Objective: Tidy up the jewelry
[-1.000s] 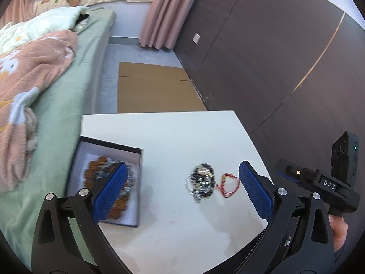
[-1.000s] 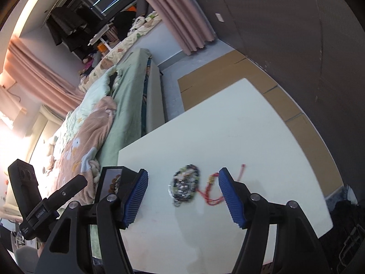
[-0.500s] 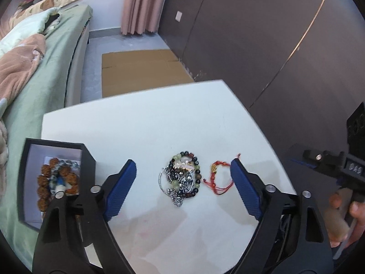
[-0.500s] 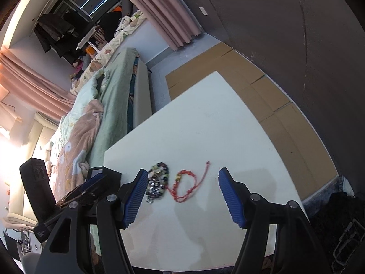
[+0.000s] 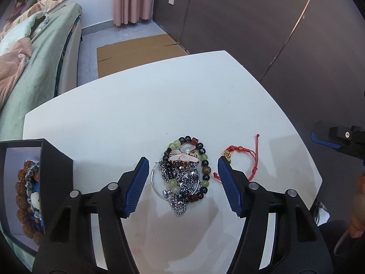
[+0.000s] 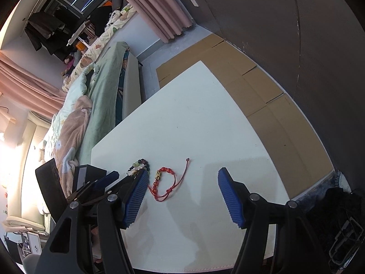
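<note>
A tangled pile of jewelry with a green and dark bead bracelet, silver chains and a pale butterfly piece lies on the white table. My left gripper is open and straddles the pile just above it. A red cord bracelet lies right of the pile. In the right wrist view the red bracelet lies just ahead of my open, empty right gripper, near its left finger. A black jewelry box holding brown beads stands at the table's left edge.
A bed with green sheet and pink blanket runs along the table's left side. Flattened cardboard lies on the floor beyond the table. A dark wall stands to the right. The left gripper shows at the left of the right wrist view.
My left gripper has swung from over the box rightward and down to straddle the jewelry pile. My right gripper has shifted right, from framing the pile to the red bracelet side.
</note>
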`<act>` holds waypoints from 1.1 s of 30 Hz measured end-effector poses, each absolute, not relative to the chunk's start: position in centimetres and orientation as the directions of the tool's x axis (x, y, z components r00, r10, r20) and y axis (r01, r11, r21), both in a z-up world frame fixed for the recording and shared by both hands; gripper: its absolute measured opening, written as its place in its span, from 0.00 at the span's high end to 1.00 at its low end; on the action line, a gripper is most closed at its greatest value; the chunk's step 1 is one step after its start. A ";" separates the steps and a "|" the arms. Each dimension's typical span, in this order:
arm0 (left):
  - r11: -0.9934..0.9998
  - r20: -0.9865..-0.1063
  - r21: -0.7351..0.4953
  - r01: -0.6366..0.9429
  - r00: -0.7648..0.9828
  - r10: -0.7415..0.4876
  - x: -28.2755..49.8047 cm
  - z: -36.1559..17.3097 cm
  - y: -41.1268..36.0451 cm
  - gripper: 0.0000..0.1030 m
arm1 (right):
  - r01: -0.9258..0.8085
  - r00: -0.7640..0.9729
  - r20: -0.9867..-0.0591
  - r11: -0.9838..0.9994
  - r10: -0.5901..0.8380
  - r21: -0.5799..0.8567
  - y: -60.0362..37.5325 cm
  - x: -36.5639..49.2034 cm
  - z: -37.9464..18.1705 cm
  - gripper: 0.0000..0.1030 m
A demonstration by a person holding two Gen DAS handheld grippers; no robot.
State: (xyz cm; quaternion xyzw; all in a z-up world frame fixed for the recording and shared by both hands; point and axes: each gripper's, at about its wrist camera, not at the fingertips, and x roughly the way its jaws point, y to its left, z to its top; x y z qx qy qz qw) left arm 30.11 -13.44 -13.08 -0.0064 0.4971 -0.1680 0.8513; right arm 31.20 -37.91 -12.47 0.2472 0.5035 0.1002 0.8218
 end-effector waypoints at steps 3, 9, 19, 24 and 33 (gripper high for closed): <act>0.943 -0.845 -0.186 0.275 0.445 -0.297 30.3 -13.5 -13.5 0.47 | 0.075 0.468 -0.780 0.861 0.415 0.503 -37.3 31.4 -12.5 0.39; 0.942 -0.846 -0.224 0.251 0.429 -0.316 31.1 -14.3 -13.4 0.56 | 0.065 0.455 -0.789 0.868 0.413 0.491 -36.4 31.8 -12.9 0.39; 0.938 -0.832 -0.264 0.222 0.439 -0.338 31.4 -13.9 -12.7 0.73 | 0.067 0.396 -0.820 0.878 0.412 0.474 -34.3 32.4 -14.8 0.52; 0.926 -0.811 -0.299 0.231 0.450 -0.374 30.9 -12.8 -11.8 0.73 | 0.078 0.362 -0.843 0.888 0.398 0.453 -33.0 32.8 -16.0 0.63; 0.906 -0.771 -0.357 0.229 0.476 -0.424 30.4 -10.3 -9.6 0.73 | 0.084 0.321 -0.887 0.923 0.333 0.376 -30.8 33.1 -17.6 0.76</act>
